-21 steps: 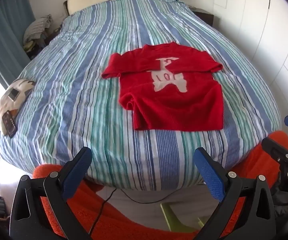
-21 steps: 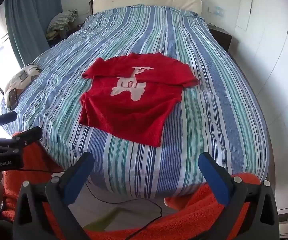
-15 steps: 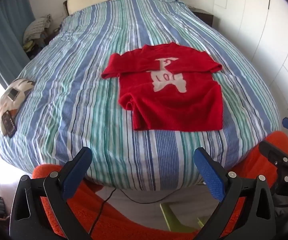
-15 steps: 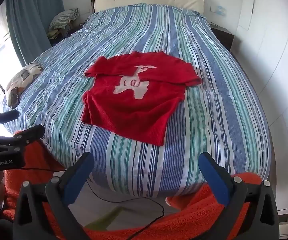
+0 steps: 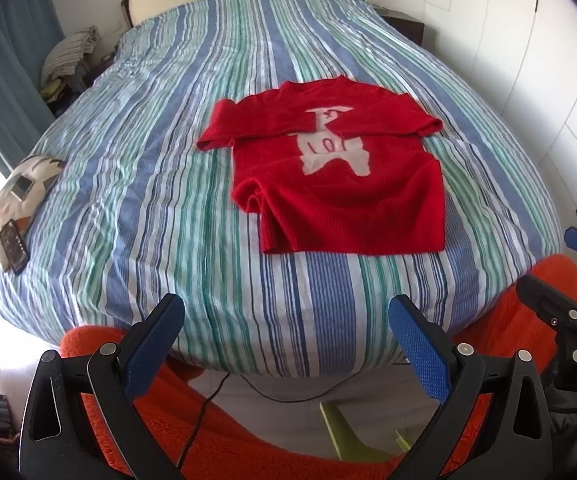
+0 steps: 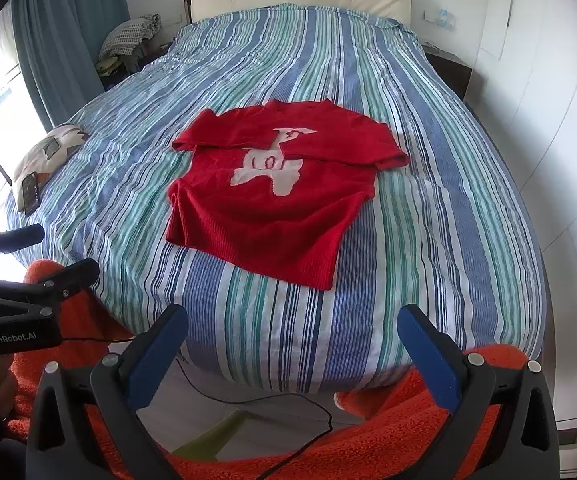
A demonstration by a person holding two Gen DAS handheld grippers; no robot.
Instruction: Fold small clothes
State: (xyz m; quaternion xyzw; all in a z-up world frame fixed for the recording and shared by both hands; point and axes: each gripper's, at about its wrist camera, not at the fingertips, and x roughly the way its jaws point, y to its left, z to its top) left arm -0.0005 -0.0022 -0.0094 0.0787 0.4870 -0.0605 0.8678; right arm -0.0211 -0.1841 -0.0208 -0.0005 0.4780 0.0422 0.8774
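Observation:
A small red sweater (image 5: 340, 184) (image 6: 280, 196) with a pale llama figure lies on the striped bedspread (image 5: 160, 168) (image 6: 428, 216), sleeves folded across the chest and its lower left corner rumpled. My left gripper (image 5: 286, 320) hangs open short of the bed's near edge, nothing between its blue pads. My right gripper (image 6: 292, 332) is open too, also before the near edge, with nothing in it. Each gripper shows at the side of the other's view: the right gripper (image 5: 560, 276), the left gripper (image 6: 44, 256).
A patterned cushion (image 5: 20, 196) with a dark remote on it sits at the bed's left edge. White wardrobe doors (image 6: 560, 120) run along the right. An orange fleece cloth (image 5: 248, 440) and a black cable (image 6: 256, 396) lie below the bed's near edge. Blue curtain (image 6: 60, 40) at left.
Both views have crept slightly nearer the bed, so the sweater sits a little lower and larger in the right wrist view. Both grippers stay open.

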